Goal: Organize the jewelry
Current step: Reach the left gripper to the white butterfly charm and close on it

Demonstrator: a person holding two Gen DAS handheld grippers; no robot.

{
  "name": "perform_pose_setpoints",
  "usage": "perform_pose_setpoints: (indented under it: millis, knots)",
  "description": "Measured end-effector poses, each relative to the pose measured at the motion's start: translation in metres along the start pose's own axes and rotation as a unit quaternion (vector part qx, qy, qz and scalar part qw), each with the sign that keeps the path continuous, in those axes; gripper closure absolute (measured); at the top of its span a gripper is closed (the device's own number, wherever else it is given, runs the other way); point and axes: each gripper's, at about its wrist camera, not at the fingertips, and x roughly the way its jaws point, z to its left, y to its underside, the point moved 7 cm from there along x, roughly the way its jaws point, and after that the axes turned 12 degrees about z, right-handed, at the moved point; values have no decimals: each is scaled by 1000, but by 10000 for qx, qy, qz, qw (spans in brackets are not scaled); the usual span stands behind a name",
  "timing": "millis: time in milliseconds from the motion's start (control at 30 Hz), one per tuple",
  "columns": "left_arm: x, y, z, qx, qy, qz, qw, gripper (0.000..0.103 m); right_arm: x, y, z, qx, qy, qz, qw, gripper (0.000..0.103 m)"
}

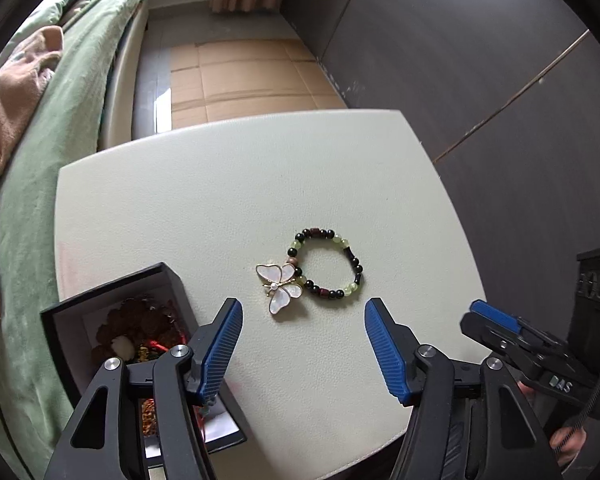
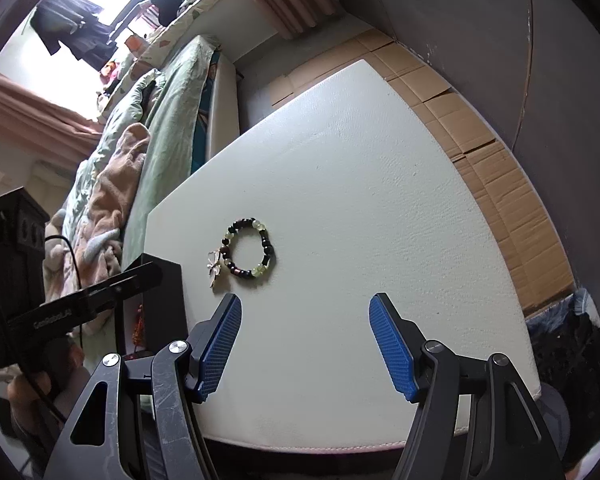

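A beaded bracelet (image 1: 327, 265) of black, green and dark red beads lies on the cream table (image 1: 220, 184). A white butterfly brooch (image 1: 280, 286) with a gold rim lies touching its left side. An open black jewelry box (image 1: 112, 320) at the table's left front holds brown beads and red cord. My left gripper (image 1: 303, 308) is open and empty, just short of the brooch and bracelet. My right gripper (image 2: 305, 304) is open and empty, nearer the table's front, with the bracelet (image 2: 247, 254), the brooch (image 2: 215, 266) and the box (image 2: 160, 300) ahead to its left.
A bed with a green cover (image 1: 52, 120) runs along the table's left side. Flattened cardboard (image 1: 240, 76) covers the floor beyond the table. Dark cabinet panels (image 1: 480, 60) stand to the right. The right gripper (image 1: 500, 320) shows at the right edge of the left wrist view.
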Motion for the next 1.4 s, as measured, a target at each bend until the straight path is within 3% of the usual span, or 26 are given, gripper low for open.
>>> perform_pose_setpoints:
  millis: [167,200,267,733,867,967,1100,1300,1400]
  knots:
    - [23,-7,-6,150,-356,292,9988,42,-3,6,-3,17,-243,-24,9997,33]
    - [28,-7,-7,177,-441,375,9982,44,-2,6,-5,68,-315,-8,9995,19]
    - [37,-8,-5,227,-600,499,9967,48,-2,7,-9,124,-360,-37,9993,3]
    - [57,-17,-1,478,-1224,565,9897,53,-12,11,-22,250,-296,-179,9991,2]
    - [58,-15,-3,688,-1348,617,9866,53,-11,12,-23,257,-294,-187,9991,2]
    - [55,-14,-4,812,-1316,653,9858,59,-9,11,-23,284,-292,-160,9990,2]
    - [52,-18,-5,1013,-1548,640,9806,59,-7,11,-23,279,-292,-155,9991,2]
    - [66,-22,-13,1340,-1695,898,9722,59,-7,11,-23,298,-270,-155,9991,2]
    - [68,-28,-12,1290,-1477,892,9765,59,-7,12,-25,315,-258,-146,9991,2]
